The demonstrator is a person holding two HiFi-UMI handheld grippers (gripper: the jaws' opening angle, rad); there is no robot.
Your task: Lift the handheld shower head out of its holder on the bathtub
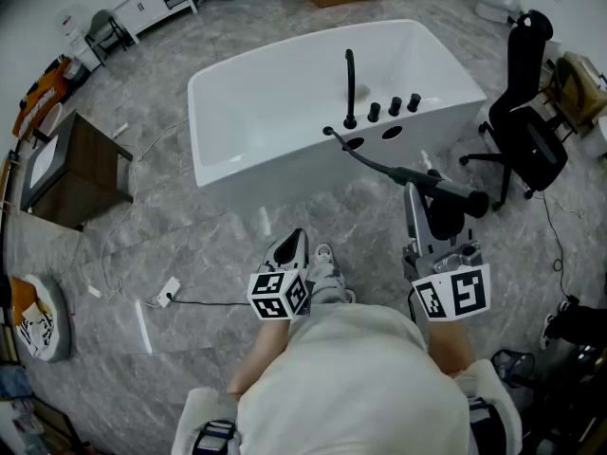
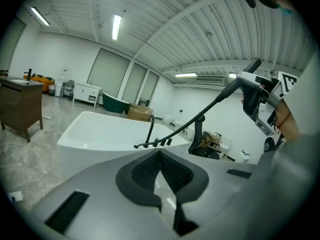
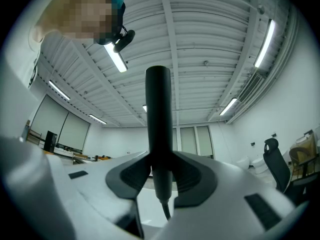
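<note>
Torso (image 1: 351, 377) in white lowest in head view, two tools just ahead; shower head (image 3: 159, 114) off the bathtub (image 1: 218, 81), clamped in right tool (image 3: 161, 170).

Right tool: jaws closed on the black wand near its hose end, wand standing up out of them, over the floor (image 1: 190, 254) between tub and person. Left tool (image 2: 160, 156): jaws together, nothing in them. Hose (image 1: 375, 164) runs from the tub rim to the wand, nearly straight. Risks, judged: the smooth round handle may slide or swing in the grip, which sits low on it; further pull could tauten the hose and jerk the wand free. Count: one tub, one spout (image 1: 350, 79), three knobs (image 1: 395, 105), two rim openings (image 1: 391, 133), one hose, one shower head, two tools.
</note>
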